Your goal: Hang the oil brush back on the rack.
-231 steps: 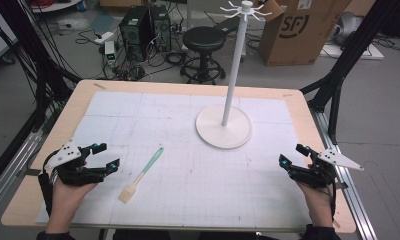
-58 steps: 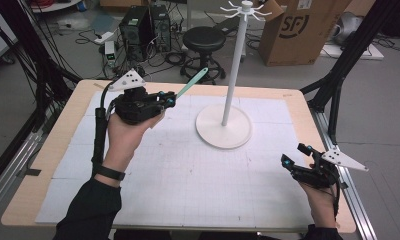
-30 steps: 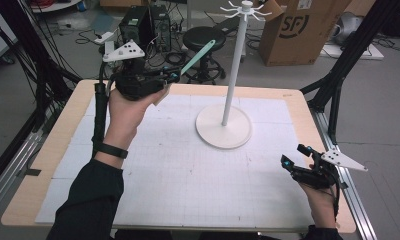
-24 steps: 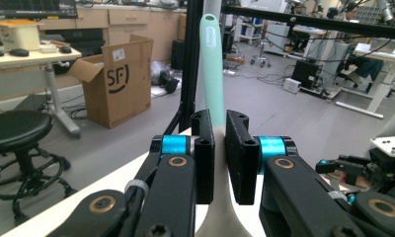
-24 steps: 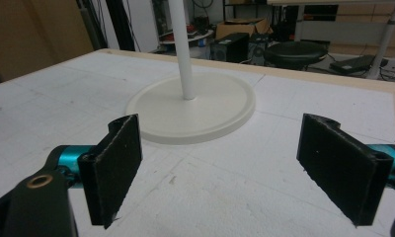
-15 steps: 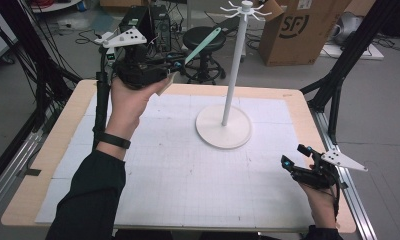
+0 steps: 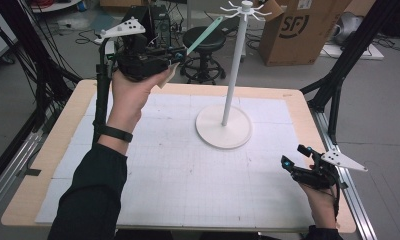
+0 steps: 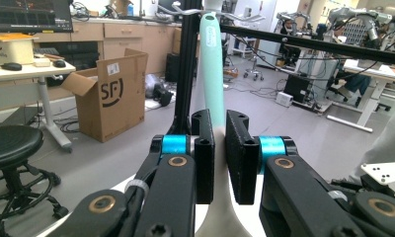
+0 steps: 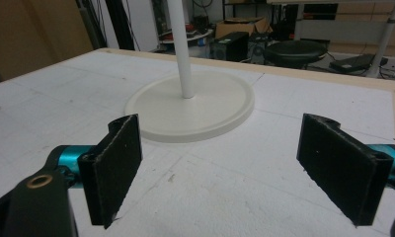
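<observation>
- Our left gripper (image 7: 174,54) is clamped on a mint-handled spatula (image 8: 211,59), handle end pointing up and away from the jaws so its hanging hole faces the rack.
- Beyond that tip stands the white hook stand (image 7: 231,90), hooks (image 7: 245,10) just past it.
- Our right gripper (image 7: 294,164), jaws apart, rests empty near the stand's base (image 9: 195,113), clear of the work.

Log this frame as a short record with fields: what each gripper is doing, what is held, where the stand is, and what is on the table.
left gripper: raised above the table's far left, shut on the spatula
spatula: mint-green handle pointing toward the stand's top hooks, cream blade end at the fingers
right gripper: open, nothing between its fingers, low over the near right of the table
stand: white pole on a round base, upright, right of centre
hooks: no item seen hanging
table: white gridded mat, wooden edge
</observation>
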`<state>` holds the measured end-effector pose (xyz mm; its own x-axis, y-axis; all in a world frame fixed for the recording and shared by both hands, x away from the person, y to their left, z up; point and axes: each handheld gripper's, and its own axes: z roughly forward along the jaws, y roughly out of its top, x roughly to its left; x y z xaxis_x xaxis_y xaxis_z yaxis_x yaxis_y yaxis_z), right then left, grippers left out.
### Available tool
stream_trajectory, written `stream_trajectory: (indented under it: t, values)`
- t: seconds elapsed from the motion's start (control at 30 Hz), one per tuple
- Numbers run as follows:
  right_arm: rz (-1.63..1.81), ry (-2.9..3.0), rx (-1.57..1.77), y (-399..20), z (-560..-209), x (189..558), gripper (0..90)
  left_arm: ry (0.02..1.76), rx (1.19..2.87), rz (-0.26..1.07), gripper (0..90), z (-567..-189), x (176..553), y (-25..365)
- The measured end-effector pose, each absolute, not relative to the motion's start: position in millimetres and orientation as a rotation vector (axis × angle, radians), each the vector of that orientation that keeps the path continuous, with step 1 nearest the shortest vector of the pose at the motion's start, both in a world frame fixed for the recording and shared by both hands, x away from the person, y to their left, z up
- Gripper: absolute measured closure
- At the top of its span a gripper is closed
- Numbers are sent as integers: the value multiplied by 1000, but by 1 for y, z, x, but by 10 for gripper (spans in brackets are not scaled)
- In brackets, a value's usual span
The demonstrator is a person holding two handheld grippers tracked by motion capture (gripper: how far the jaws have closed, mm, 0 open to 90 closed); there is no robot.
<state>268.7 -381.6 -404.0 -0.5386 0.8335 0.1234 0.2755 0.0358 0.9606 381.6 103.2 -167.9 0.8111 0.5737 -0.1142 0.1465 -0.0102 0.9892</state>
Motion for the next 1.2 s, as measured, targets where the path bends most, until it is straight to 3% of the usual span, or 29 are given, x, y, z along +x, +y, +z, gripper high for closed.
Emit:
stream_trajectory:
  t: [1.2]
  values:
    - [1527,1842,1117,-382,-404,268,165,587,1582,373,826,-166,391,91]
